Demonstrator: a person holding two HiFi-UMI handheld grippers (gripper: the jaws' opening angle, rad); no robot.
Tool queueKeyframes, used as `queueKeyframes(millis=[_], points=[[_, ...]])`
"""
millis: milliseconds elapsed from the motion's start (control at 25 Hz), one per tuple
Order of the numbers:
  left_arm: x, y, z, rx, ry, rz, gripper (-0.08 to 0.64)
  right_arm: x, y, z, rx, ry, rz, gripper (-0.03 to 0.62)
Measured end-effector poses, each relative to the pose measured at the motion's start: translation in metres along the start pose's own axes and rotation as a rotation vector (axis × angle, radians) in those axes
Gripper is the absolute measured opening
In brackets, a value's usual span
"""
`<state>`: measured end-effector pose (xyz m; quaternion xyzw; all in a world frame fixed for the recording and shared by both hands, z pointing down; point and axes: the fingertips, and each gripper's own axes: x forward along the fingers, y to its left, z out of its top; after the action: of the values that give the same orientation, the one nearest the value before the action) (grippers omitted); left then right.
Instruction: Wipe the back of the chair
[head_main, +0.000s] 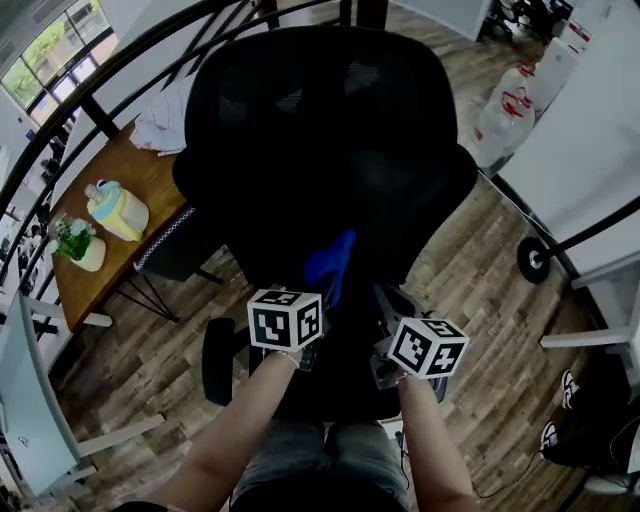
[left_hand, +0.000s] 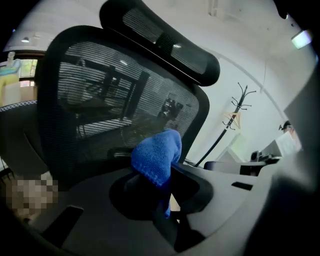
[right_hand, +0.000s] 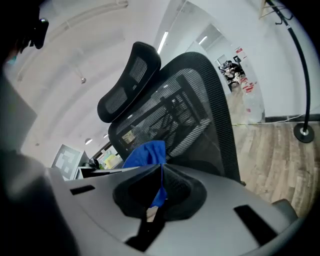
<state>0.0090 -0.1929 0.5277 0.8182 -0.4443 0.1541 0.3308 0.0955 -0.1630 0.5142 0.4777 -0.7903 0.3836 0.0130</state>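
– Blue cloth (left_hand: 156, 155) against black mesh: you have both grippers closed on the one rag. The left gripper (left_hand: 161, 187) pinches its thick fold and the right gripper (right_hand: 155, 192) nips a thinner edge. Where does that leave the chair?

– Straight ahead of both sets of jaws. The chair back (left_hand: 100, 100) fills the view beyond the cloth, and the headrest (left_hand: 160, 45) sits high above the jaw tips. Neither gripper view shows whether the rag touches the mesh.

– So how do you wipe it well?

– Lead with the bunched fold that stands proud of your left jaws, so that cloth, not plastic, meets the mesh. The mesh will probably give under load, so press lightly and flat rather than digging in. Move the two grippers as one. If they drift apart, the thin edge in your right jaws looks like the first thing to slip free.

– And the stroke?

– Make overlapping passes across the panel ahead of the jaws, working from under the headrest downward and out to the frame edges. An office chair like this one may turn away from a push, so steady pressure should serve you better than force.
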Motion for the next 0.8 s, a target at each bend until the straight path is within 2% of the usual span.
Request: queueKeyframes(millis=[160,440,600,800], points=[[0.032,-0.038,-0.012,0.067,0.065,-0.066,0.086,-0.017,-0.029,0.006,0.032,-0.031,-0.047,0.029],[0.078,-0.088,-0.029,0.086,0.133,-0.172,0.086,-0.041,-0.079,0.007,0.097,-0.080,-0.145,0.029],[0.106,-0.102,-0.037,0.086,0.165,-0.193,0.086,-0.046,-0.103,0.008,0.123,-0.090,-0.170,0.029],[0.134,-0.103,-0.043,0.046,0.192,-0.187,0.086,-0.046,-0.120,0.009,0.153,-0.096,-0.177,0.029]])
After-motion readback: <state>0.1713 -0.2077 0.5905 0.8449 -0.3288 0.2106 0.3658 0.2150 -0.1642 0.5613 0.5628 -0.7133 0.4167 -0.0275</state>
